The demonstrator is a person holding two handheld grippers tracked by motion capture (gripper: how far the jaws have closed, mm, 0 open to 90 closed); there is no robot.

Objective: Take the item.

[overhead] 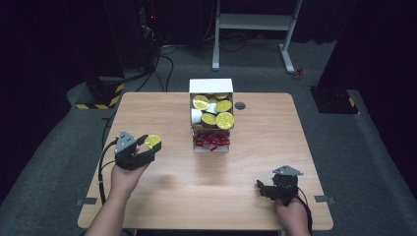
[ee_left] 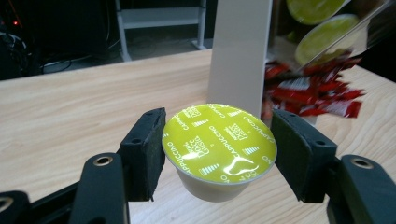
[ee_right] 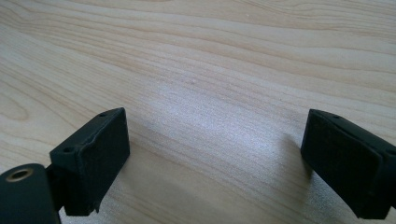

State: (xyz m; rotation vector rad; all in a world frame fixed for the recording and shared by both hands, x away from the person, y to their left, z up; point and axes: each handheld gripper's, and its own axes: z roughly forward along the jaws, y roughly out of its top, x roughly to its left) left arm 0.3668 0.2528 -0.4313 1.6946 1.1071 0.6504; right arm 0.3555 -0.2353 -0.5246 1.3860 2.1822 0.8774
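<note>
Left claw clamps 1 yellow-green capsule, held clear above the worktop, left of the white dispenser box. Right claw gapes empty over bare wood. Judged: transfer step; next needs a set-down spot.

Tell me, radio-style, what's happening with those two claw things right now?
Left gripper shut on yellow-lidded capsule, lifted off table. Right gripper open, empty, low over bare wood. Nothing in the way.

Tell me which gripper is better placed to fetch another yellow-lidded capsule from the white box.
Right: the right gripper is open and empty, while the left gripper is holding a yellow-lidded capsule.
</note>
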